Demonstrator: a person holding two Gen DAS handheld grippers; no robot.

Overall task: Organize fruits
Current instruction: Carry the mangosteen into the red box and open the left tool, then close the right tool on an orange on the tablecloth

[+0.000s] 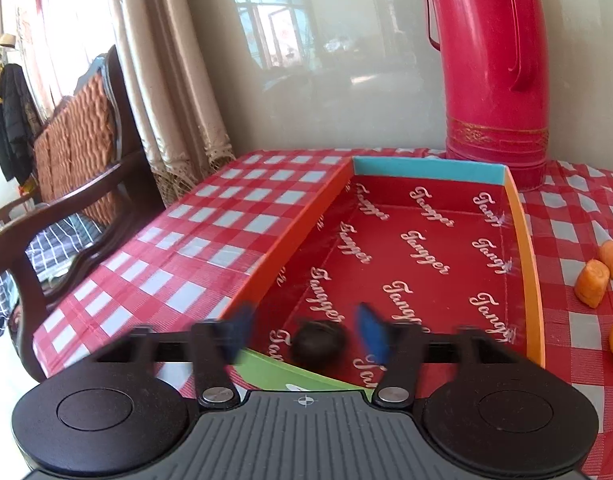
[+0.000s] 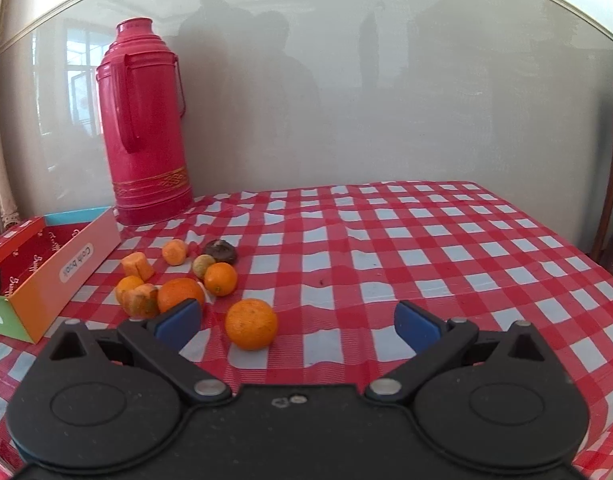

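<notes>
In the left wrist view an open red box (image 1: 426, 169) with orange and teal walls lies on the checked tablecloth. A dark round fruit (image 1: 318, 341) rests on the box floor at its near end. My left gripper (image 1: 305, 322) hovers over it, open, with the blue pads apart from the fruit on both sides. In the right wrist view my right gripper (image 2: 298, 316) is open low over the cloth. A large orange (image 2: 251, 323) sits between its fingers, nearer the left pad and untouched. Beyond lie more oranges (image 2: 220, 278), carrot chunks (image 2: 137, 266) and a dark shrivelled fruit (image 2: 221, 251).
A tall red thermos (image 2: 146, 128) stands at the wall behind the box (image 2: 66, 268). A wooden chair (image 1: 78, 152) with a woven cushion stands off the table's left edge, by the curtains. Two carrot chunks (image 1: 594, 282) lie right of the box. The cloth's right half (image 2: 446, 248) holds nothing.
</notes>
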